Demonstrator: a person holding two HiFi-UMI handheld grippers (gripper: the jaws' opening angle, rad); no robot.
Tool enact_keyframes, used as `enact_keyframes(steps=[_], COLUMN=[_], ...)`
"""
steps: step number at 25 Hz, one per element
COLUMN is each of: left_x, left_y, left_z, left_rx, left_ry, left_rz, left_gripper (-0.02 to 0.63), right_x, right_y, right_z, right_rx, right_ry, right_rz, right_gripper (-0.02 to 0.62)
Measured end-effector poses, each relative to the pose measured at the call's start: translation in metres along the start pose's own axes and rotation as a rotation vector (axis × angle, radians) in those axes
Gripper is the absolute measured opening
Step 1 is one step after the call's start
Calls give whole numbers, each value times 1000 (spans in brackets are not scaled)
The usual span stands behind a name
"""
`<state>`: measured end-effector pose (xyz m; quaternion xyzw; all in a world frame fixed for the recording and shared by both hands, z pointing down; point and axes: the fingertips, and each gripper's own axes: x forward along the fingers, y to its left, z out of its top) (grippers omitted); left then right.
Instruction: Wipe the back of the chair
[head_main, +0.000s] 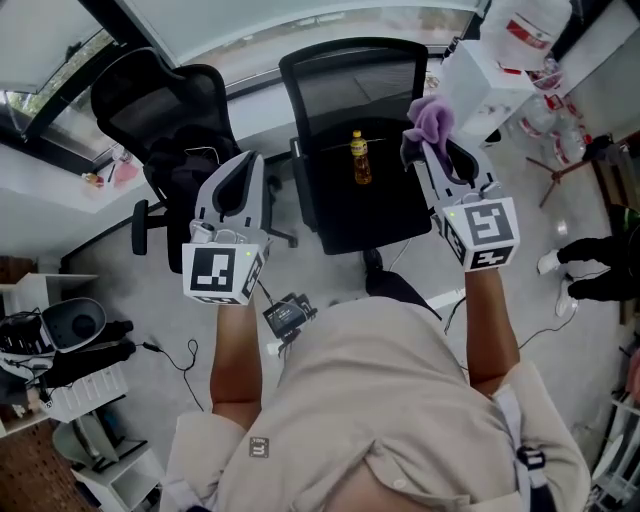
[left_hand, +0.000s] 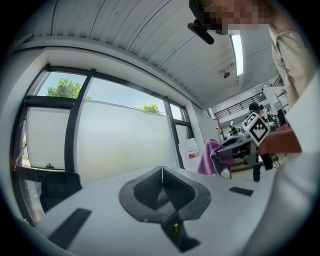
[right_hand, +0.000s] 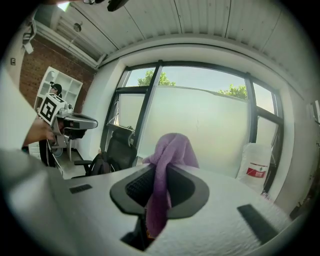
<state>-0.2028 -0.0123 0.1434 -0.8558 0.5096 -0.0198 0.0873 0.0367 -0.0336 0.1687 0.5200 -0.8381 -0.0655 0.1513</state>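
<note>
A black mesh office chair (head_main: 355, 75) stands ahead of me in the head view, its back toward the window. A small bottle of yellow liquid (head_main: 360, 158) stands upright on its seat. My right gripper (head_main: 428, 148) is raised by the chair's right side, shut on a purple cloth (head_main: 432, 118). The cloth (right_hand: 167, 160) hangs bunched between the jaws of this gripper (right_hand: 161, 176). My left gripper (head_main: 243, 172) hovers left of the chair, touching nothing. Its jaws (left_hand: 162, 172) are shut and hold nothing. From the left gripper view the cloth (left_hand: 209, 156) shows at the right.
A second black chair (head_main: 165, 110) stands at the left beside a white desk (head_main: 45, 185). A white cabinet (head_main: 485, 85) and a big water jug (head_main: 530, 30) are at the back right. Cables (head_main: 185, 360) lie on the floor. A person's shoe (head_main: 590, 270) is at the right edge.
</note>
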Motion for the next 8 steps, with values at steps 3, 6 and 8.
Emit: enact_keyframes(steps=[3, 6, 8], left_x=[2, -13, -28], left_y=[8, 4, -4], left_z=[-5, 3, 12], left_rx=[1, 1, 2], left_ry=[-3, -10, -16], left_rz=[-5, -12, -19], left_gripper=[9, 11, 11], right_x=[6, -11, -32], right_y=[3, 10, 16], right_z=[0, 6, 12], right_rx=[-4, -9, -13], right_ry=[1, 2, 3], right_rz=[-7, -20, -32], right_gripper=[49, 49, 49])
